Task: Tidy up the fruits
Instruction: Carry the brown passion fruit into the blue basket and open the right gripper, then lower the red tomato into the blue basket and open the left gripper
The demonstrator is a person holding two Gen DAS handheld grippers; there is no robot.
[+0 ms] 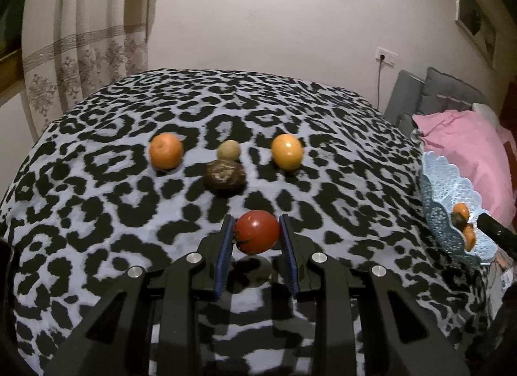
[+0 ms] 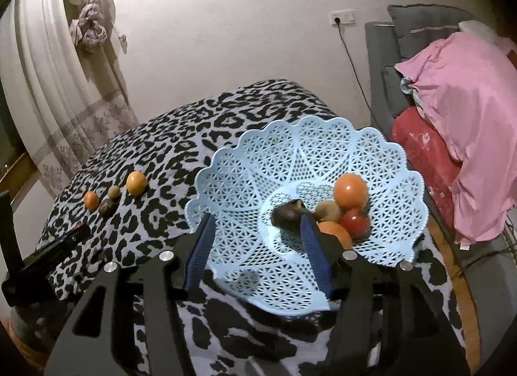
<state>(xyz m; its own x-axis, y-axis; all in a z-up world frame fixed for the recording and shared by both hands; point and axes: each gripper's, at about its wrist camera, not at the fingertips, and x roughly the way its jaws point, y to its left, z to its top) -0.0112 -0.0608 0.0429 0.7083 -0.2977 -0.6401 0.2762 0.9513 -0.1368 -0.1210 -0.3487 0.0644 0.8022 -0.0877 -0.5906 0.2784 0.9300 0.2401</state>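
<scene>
Your left tongs [image 1: 257, 230] are clamped on the tomato [image 1: 257, 231], low centre of the frame, above the patterned table [image 1: 97, 246]. It's soft and smooth-skinned: squeeze gently across its widest part. Your right tongs [image 2: 257, 230] hang open and empty over the blue basket [image 2: 242, 182].

White wall [image 1: 290, 20], curtain [image 2: 48, 91] left, grey sofa [image 2: 387, 62].

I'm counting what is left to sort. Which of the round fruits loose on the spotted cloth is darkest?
The wrinkled dark brown fruit, just in front of the small tan fruit, between the orange fruit and the yellow-orange fruit.
</scene>
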